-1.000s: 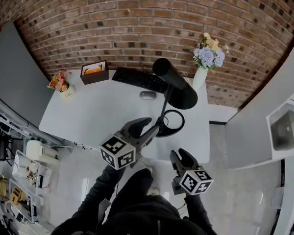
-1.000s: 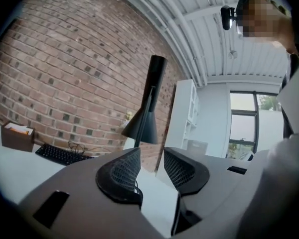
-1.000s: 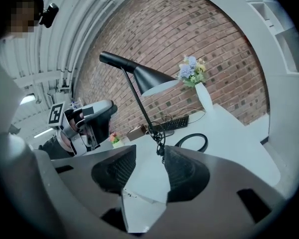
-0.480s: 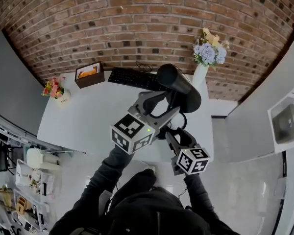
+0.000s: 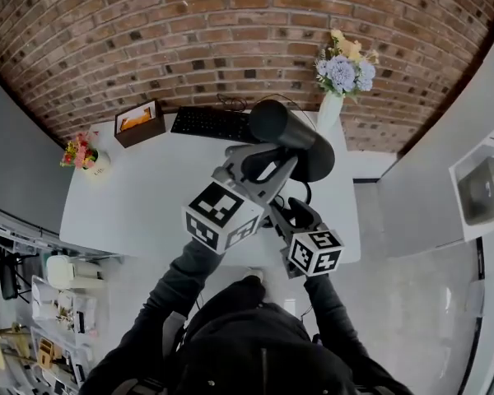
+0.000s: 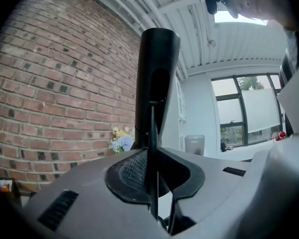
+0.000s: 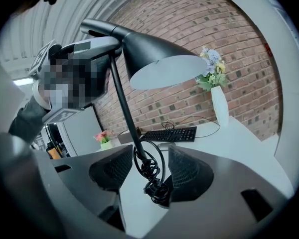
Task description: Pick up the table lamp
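Note:
The black table lamp (image 5: 290,135) stands on the white table (image 5: 148,196), its shade (image 7: 159,59) tipped to the right. My left gripper (image 5: 263,168) is level and high on the thin pole (image 6: 152,133), just under the shade's neck (image 6: 157,68). Its jaws are closing, with the pole pinched between the pads. My right gripper (image 5: 293,214) is lower, at the lamp's foot. It (image 7: 149,158) stands wide open, and the bottom of the pole (image 7: 122,103) and the coiled black cord (image 7: 152,178) lie between its jaws, clear of both pads.
At the back of the table are a black keyboard (image 5: 210,124), a white vase of flowers (image 5: 336,85) and a brown box (image 5: 138,122). A small flower pot (image 5: 82,155) sits at the left edge. A brick wall runs behind.
My left gripper rose from the table's front edge to the pole under the shade and narrowed its jaws round it. My right gripper moved forward to the lamp's foot.

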Motion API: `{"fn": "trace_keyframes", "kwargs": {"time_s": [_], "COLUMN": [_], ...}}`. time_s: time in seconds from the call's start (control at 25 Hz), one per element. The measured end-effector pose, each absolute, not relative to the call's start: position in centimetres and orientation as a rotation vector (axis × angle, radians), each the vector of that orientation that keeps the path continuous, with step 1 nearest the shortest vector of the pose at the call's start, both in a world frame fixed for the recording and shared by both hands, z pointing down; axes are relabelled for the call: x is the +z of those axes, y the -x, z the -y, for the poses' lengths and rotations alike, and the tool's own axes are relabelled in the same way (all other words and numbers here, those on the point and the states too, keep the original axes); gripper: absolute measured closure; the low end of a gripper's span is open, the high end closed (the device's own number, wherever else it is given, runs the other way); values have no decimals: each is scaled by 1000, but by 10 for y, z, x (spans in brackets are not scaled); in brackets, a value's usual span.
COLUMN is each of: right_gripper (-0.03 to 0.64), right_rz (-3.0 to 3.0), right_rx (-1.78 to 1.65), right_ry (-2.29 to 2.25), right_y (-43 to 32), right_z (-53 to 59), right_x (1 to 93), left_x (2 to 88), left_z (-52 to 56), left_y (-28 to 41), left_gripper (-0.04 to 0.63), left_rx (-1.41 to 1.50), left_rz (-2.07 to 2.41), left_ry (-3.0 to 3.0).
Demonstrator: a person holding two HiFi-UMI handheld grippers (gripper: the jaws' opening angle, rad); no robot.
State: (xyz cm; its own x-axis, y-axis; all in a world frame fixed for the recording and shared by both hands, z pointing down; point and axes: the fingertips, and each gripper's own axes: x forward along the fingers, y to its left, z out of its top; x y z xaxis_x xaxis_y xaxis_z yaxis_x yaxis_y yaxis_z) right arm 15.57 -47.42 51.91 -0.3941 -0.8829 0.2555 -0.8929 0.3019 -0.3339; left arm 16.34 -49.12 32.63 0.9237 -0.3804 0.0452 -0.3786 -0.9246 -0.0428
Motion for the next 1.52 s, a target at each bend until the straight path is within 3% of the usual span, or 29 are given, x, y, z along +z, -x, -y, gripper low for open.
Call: {"fn": "trace_keyframes", "kwargs": {"time_s": [0.56, 0.64, 0.68, 0.76, 1.52], "right_gripper": [433, 460, 520, 532, 541], "right_rz": [2525, 2502, 2485, 2461, 2491], "right_rx": [385, 308, 270, 218, 222], "right_ry": [-1514, -1502, -1504, -1498, -1426], "right_y": [-125, -121, -120, -119, -113], "right_z": [498, 498, 498, 498, 504], "right_x": [531, 528, 526, 526, 518], "left_x": [326, 325, 324, 325, 316], "left_z": [488, 489, 490, 490, 509], "left_y": [-166, -166, -166, -166, -163], "left_gripper": [541, 541, 541, 541, 543], "left_rx": [-54, -47, -45, -44, 37], "left_rz": [-505, -503, -501, -498, -527], "left_ry": [3088, 3089, 3090, 3093, 3138]}}
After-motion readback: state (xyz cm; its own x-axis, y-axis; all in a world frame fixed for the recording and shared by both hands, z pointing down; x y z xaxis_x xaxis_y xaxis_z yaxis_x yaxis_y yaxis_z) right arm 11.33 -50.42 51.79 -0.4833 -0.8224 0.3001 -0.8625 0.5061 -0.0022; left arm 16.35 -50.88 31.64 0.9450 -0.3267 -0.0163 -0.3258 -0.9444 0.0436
